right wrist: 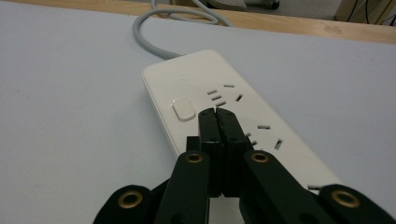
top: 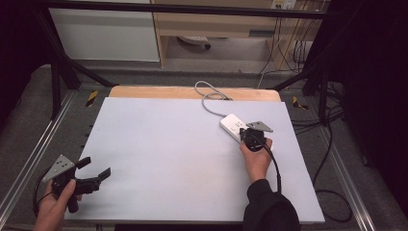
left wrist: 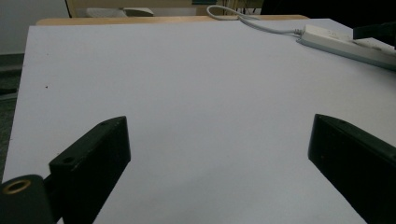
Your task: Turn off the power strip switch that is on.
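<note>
At near left edge of white table (top: 159, 159), left gripper (top: 98, 174) rests in hand, 2 jaws spread wide, nothing between them. Farther right, right gripper (right wrist: 217, 112) has jaws clenched together, empty, tips over white power strip (right wrist: 219, 107) just beside its switch (right wrist: 184, 108). Strip lies on far right of table; grey cord (top: 207, 98) loops beyond.

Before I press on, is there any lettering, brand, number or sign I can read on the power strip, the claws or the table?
None can be read.
Power strip: white top with a blank switch and socket slots, no print visible.
Right claw, shut over the strip: plain black, no marking.
Left claw, open: plain black.
Table: blank sheet.
Yellow-black patches on the frame: stripes, no words.
</note>
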`<state>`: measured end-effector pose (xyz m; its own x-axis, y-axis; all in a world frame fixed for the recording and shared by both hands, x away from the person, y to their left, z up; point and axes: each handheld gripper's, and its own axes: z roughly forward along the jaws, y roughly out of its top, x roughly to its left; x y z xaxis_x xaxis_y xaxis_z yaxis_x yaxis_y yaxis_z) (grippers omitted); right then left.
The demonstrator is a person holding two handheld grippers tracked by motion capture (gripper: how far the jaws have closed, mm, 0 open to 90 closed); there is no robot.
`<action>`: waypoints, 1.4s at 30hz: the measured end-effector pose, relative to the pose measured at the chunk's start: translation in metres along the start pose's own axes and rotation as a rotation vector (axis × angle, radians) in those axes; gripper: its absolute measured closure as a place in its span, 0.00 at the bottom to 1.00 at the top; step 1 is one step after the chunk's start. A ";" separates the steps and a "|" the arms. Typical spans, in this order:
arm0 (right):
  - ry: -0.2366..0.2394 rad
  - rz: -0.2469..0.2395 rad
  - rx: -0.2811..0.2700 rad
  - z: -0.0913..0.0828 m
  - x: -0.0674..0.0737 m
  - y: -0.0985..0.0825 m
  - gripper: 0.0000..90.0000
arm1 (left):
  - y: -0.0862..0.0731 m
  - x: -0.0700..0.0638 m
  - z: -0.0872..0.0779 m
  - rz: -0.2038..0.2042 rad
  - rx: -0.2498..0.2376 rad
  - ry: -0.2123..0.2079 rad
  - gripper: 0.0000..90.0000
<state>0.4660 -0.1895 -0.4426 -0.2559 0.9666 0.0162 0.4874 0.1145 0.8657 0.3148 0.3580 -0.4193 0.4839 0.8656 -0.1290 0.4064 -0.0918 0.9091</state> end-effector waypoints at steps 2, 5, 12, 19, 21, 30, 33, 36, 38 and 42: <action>-0.002 0.002 0.002 0.000 0.000 0.000 1.00 | 0.000 0.000 0.000 0.000 0.000 0.000 0.06; -0.003 0.000 0.003 0.000 0.000 0.000 1.00 | 0.000 0.000 0.000 0.000 0.000 -0.001 0.06; -0.006 0.004 0.004 -0.001 0.000 -0.001 1.00 | 0.000 0.000 0.000 0.000 0.000 0.000 0.06; -0.007 0.008 0.007 -0.001 -0.001 -0.005 1.00 | 0.000 0.000 0.000 0.001 -0.001 -0.001 0.06; -0.007 0.006 0.007 -0.001 -0.001 -0.005 1.00 | 0.000 0.000 0.000 0.001 0.000 -0.001 0.06; -0.012 -0.002 0.004 -0.001 0.000 -0.006 1.00 | 0.000 0.000 0.000 0.002 -0.001 -0.004 0.06; -0.008 -0.005 0.009 -0.001 0.000 -0.006 1.00 | 0.000 -0.001 0.000 0.002 -0.001 -0.004 0.06; -0.008 -0.011 0.009 -0.001 0.000 -0.006 1.00 | 0.000 -0.001 0.000 0.004 -0.001 -0.003 0.06; -0.012 -0.010 0.007 -0.001 0.000 -0.006 1.00 | 0.000 -0.001 0.000 0.005 -0.001 -0.003 0.06; -0.009 -0.014 0.008 -0.001 0.000 -0.006 1.00 | 0.000 -0.001 0.000 0.006 -0.001 -0.003 0.06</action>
<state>0.4624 -0.1902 -0.4474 -0.2552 0.9669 -0.0007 0.4903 0.1301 0.8618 0.3145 0.3574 -0.4190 0.4888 0.8634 -0.1250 0.4031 -0.0965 0.9100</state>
